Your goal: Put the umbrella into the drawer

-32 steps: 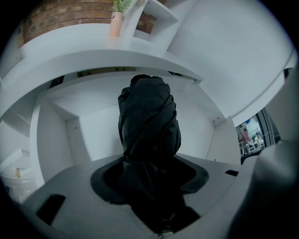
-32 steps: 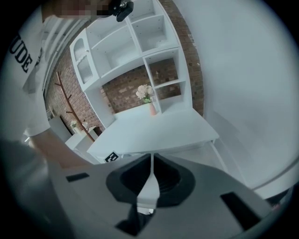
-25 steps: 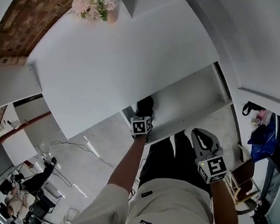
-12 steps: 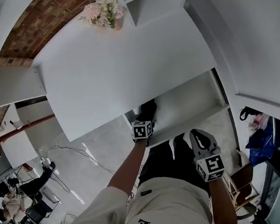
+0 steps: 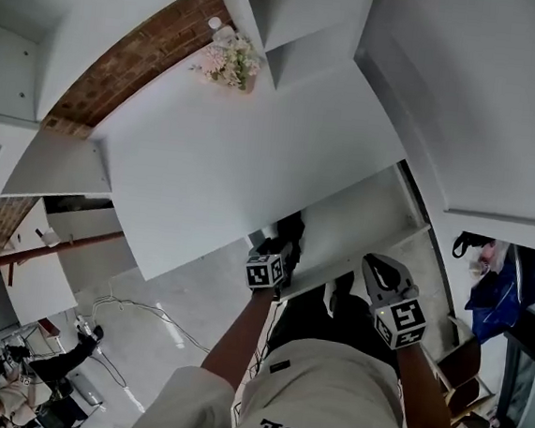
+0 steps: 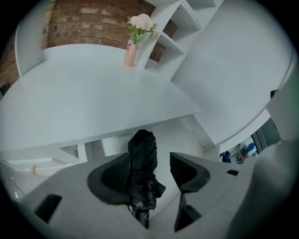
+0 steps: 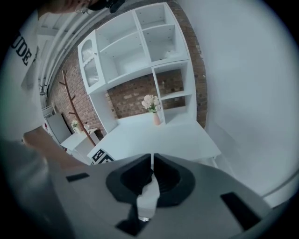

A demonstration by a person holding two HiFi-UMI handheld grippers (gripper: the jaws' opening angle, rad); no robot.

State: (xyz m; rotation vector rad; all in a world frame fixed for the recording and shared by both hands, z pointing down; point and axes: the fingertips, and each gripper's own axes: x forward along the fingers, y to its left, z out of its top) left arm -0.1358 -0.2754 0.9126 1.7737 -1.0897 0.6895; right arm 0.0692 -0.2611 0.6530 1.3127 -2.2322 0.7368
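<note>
Between the 2 jaws of the left gripper (image 6: 161, 163) stands the folded black umbrella (image 6: 142, 172), its bundled fabric leaning on the left jaw while a clear gap separates it from the right jaw. The jaws are spread, so nothing clamps it. Its far end points ahead of the gripper into the open white drawer (image 6: 180, 133). From the head view, the umbrella (image 5: 290, 232) lies just beyond the left gripper (image 5: 281, 251), over the drawer's floor (image 5: 363, 203) and under the edge of the white desktop (image 5: 234, 168).

To the right of that, held back near the person's body, the right gripper (image 7: 153, 170) has its 2 jaws closed together with nothing between them.

The umbrella looks light and compact. Its fabric wrap is soft and loose, likely to bunch or slide under the pads, with a stiff shaft inside. The firmest hold is probably across the middle of the bundle, or on the hard handle at the near end, below the jaws. I judge the placing nearly done; whether it rests fully on the drawer floor cannot be told.
</note>
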